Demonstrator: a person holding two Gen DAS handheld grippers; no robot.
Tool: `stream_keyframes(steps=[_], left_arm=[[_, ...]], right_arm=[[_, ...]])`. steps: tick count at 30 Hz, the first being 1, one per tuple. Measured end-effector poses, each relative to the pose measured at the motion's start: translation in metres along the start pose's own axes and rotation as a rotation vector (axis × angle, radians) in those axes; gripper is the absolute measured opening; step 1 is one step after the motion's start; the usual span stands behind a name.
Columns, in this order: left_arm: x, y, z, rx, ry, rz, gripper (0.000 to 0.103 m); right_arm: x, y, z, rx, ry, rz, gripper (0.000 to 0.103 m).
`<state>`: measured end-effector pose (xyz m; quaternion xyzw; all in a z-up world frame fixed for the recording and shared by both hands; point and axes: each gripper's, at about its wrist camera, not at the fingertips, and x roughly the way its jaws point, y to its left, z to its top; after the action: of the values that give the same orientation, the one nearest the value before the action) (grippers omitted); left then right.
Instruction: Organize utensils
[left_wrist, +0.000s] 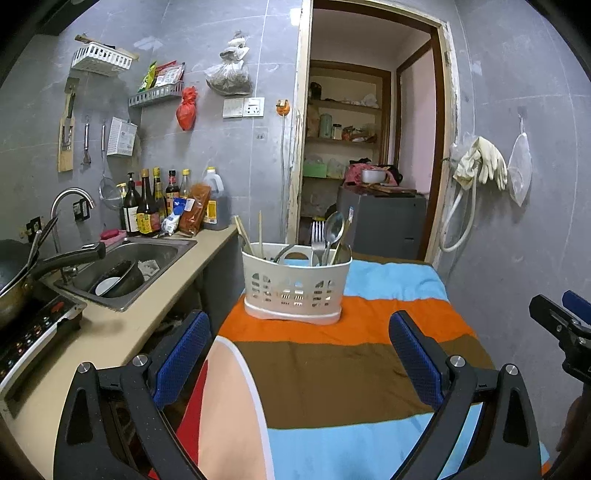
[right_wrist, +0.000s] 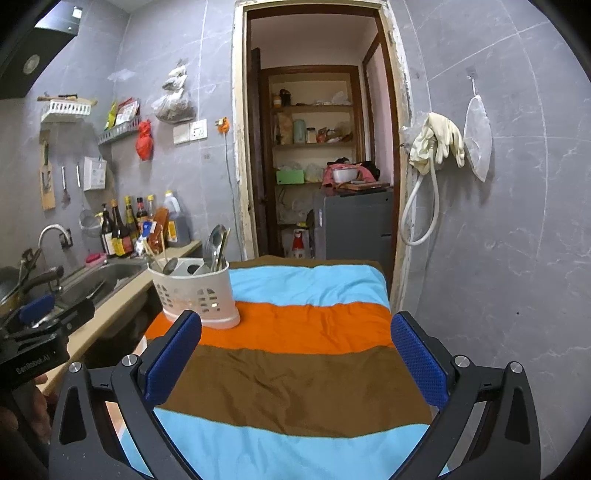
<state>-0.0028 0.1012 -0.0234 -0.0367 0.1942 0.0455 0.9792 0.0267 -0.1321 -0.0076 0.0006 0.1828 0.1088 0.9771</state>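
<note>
A white plastic utensil basket (left_wrist: 295, 286) stands on the orange stripe of the striped cloth (left_wrist: 332, 365). It holds a fork (left_wrist: 317, 232), spoons (left_wrist: 334, 227) and wooden chopsticks (left_wrist: 259, 232). My left gripper (left_wrist: 299, 350) is open and empty, above the cloth in front of the basket. The basket also shows in the right wrist view (right_wrist: 195, 286), far left. My right gripper (right_wrist: 293, 354) is open and empty over the cloth (right_wrist: 295, 387), to the right of the basket. Each gripper shows at the edge of the other's view.
A counter (left_wrist: 122, 332) runs along the left with a steel sink (left_wrist: 129, 269), sauce bottles (left_wrist: 147, 206), a pan (left_wrist: 22, 273) and an induction hob (left_wrist: 33, 328). A doorway (left_wrist: 369, 147) lies behind the table. Gloves (left_wrist: 480, 162) hang on the right wall.
</note>
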Motion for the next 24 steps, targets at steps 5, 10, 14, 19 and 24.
stream_keyframes(steps=[5, 10, 14, 19, 24], left_arm=[[-0.0013, 0.0008, -0.0056, -0.026, 0.023, 0.008, 0.095], [-0.0042, 0.0004, -0.0083, -0.043, 0.021, 0.012, 0.095], [-0.0046, 0.001, -0.0076, -0.05, 0.017, 0.015, 0.095], [-0.0045, 0.0009, -0.0075, -0.05, 0.016, 0.014, 0.095], [-0.0031, 0.0014, -0.0063, -0.053, 0.015, 0.014, 0.095]], right_arm=[[0.0008, -0.0014, -0.0045, -0.012, 0.028, 0.013, 0.103], [-0.0002, -0.0011, -0.0064, -0.014, 0.033, 0.029, 0.103], [0.0016, 0.0012, -0.0073, -0.018, 0.037, 0.038, 0.103], [0.0039, 0.0019, -0.0064, -0.018, 0.037, 0.043, 0.103], [0.0044, 0.0027, -0.0066, -0.022, 0.038, 0.044, 0.103]])
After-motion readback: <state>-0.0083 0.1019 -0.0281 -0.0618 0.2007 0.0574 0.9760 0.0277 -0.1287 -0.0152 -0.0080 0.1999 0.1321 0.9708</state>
